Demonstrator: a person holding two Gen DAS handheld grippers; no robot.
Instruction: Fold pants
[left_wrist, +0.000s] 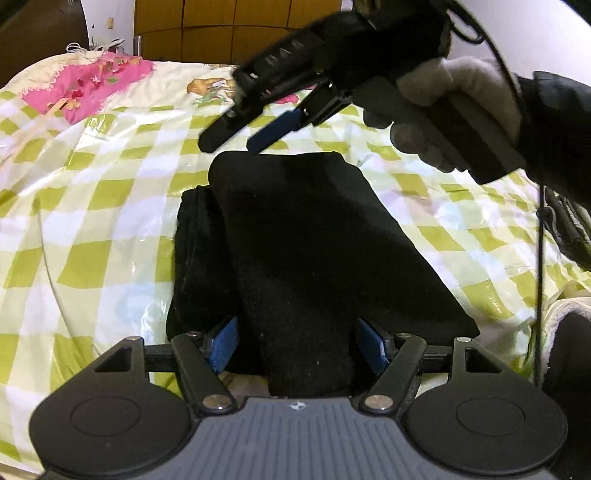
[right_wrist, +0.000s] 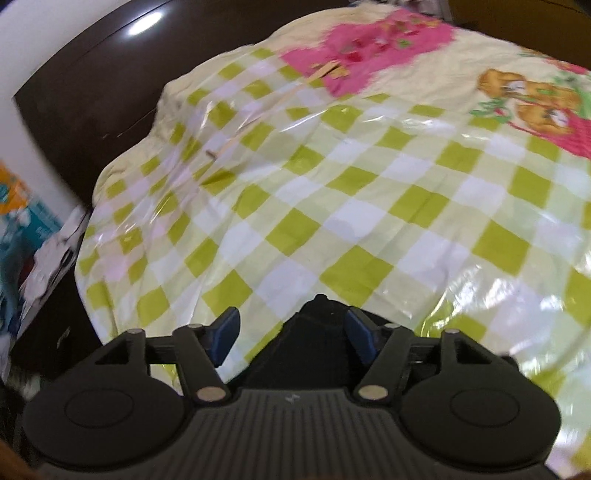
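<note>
The black pants (left_wrist: 295, 243) lie folded into a thick stack on the green-and-white checked bed cover (left_wrist: 92, 229). My left gripper (left_wrist: 297, 345) is open, its blue pads (left_wrist: 223, 347) on either side of the stack's near end. My right gripper (left_wrist: 236, 142) hovers open just above the stack's far edge, held by a gloved hand (left_wrist: 454, 107). In the right wrist view my right gripper (right_wrist: 291, 338) is open, with a corner of the black pants (right_wrist: 314, 332) between its blue pads (right_wrist: 225, 338) and the bed cover (right_wrist: 332, 192) beyond.
A pink patterned patch (left_wrist: 92, 88) and a bear print (right_wrist: 532, 99) mark the far part of the cover. A wooden headboard (left_wrist: 229, 29) stands behind. Dark furniture (right_wrist: 81, 110) runs along the bed's edge. A cable (left_wrist: 539, 277) hangs at right.
</note>
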